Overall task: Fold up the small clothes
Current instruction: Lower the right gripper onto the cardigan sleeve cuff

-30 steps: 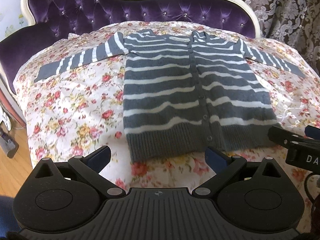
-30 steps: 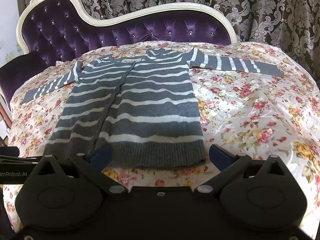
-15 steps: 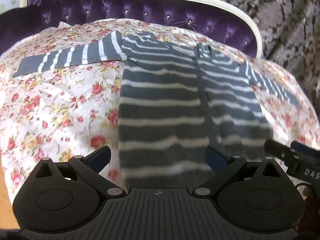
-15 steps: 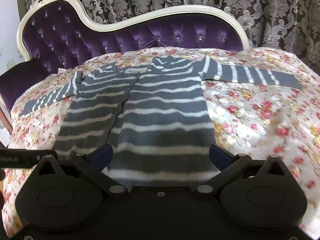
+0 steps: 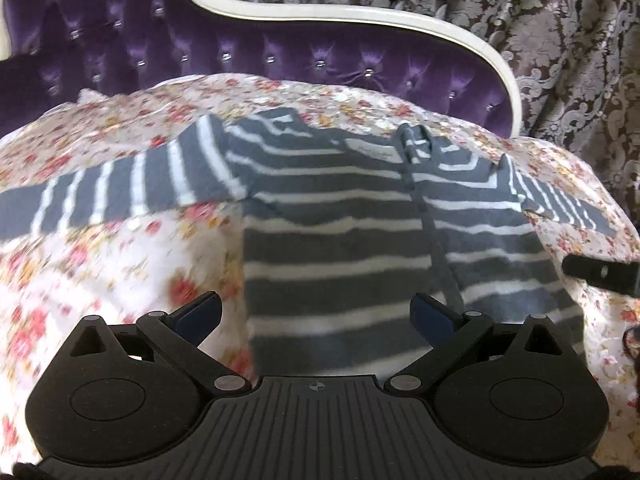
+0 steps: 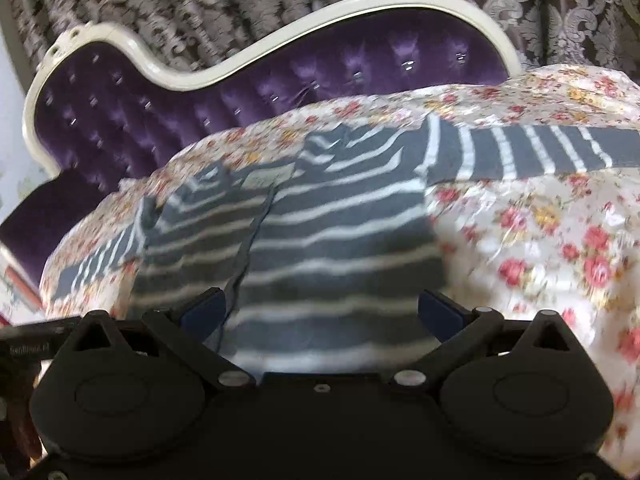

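A small grey cardigan with white stripes lies flat, front up, on a floral sheet, both sleeves spread out sideways. It also shows in the right wrist view. My left gripper is open and empty, hovering over the cardigan's left half, above its lower body. My right gripper is open and empty over the right half. The hem is hidden under both grippers. The right gripper's edge shows at the right of the left wrist view.
The floral sheet covers a sofa seat. A purple tufted backrest with a cream frame rises behind it. Patterned curtains hang behind. The seat's left edge drops off near the left sleeve.
Both grippers have moved forward from the hem over the cardigan's body, towards the collar. Both stay open. The cardigan has not moved.
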